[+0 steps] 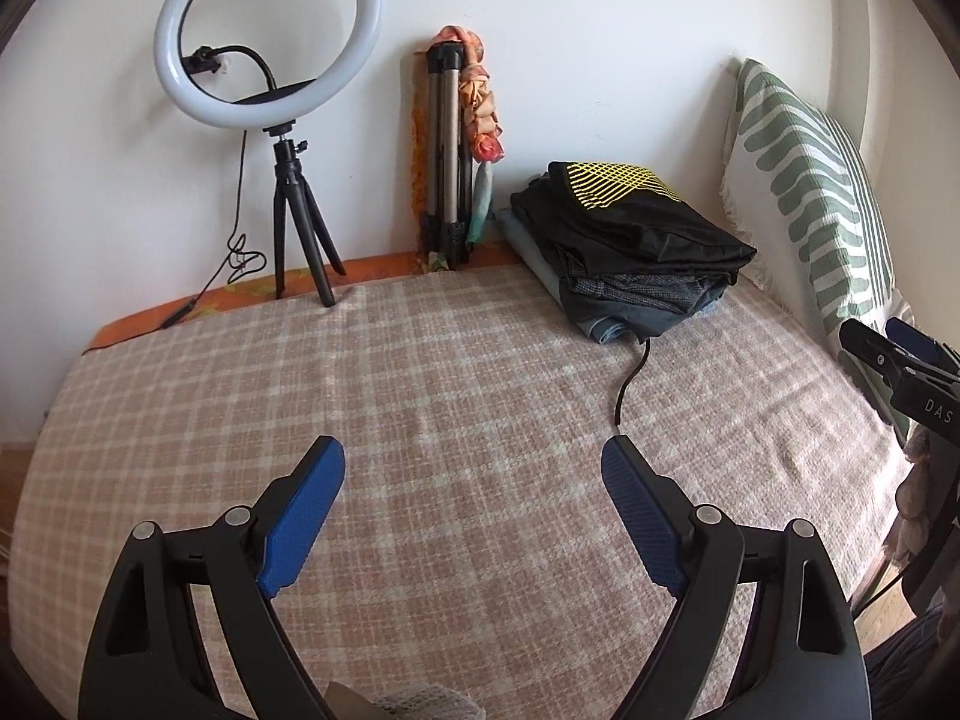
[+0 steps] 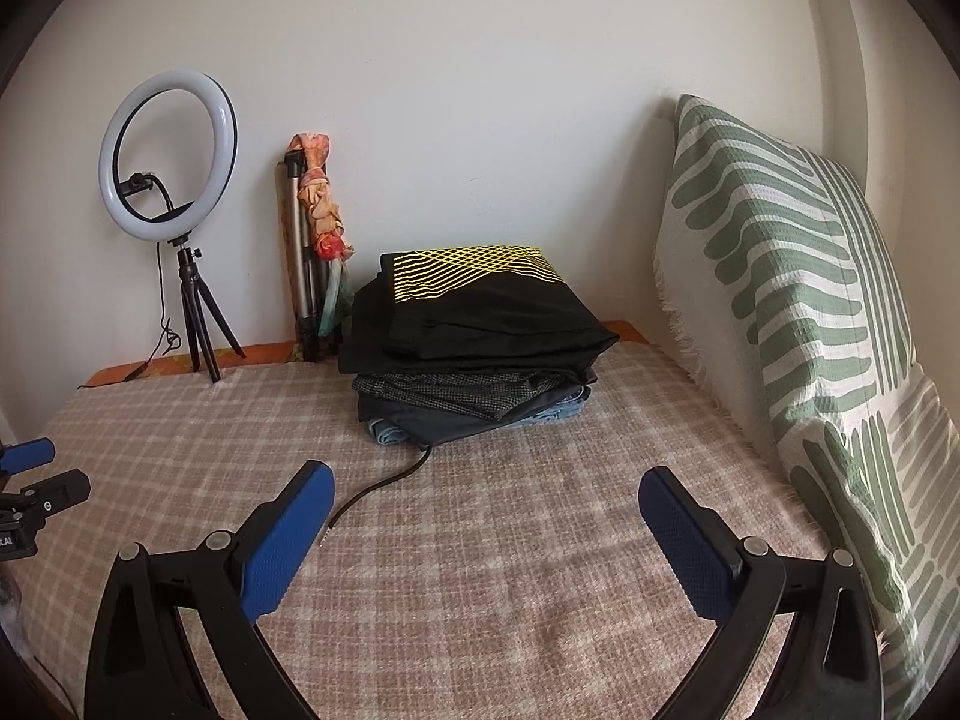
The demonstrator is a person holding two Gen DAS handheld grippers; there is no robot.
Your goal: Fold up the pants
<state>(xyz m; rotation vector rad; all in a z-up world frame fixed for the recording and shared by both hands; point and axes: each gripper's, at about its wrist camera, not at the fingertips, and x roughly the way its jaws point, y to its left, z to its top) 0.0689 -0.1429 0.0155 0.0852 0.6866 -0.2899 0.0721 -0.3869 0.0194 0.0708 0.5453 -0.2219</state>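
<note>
Here your left gripper (image 1: 474,468) and right gripper (image 2: 486,495) both hover wide apart and empty over the checked blanket (image 1: 420,390). The folded clothes pile (image 2: 480,348) sits at the bed's far edge, near the pillow (image 2: 798,312).

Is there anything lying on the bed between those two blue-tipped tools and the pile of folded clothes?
Almost nothing. Both tools, left and right, are open and empty above the checked blanket. Only a thin black cord trails from under the clothes stack toward them; the rest of that stretch is bare blanket.
</note>
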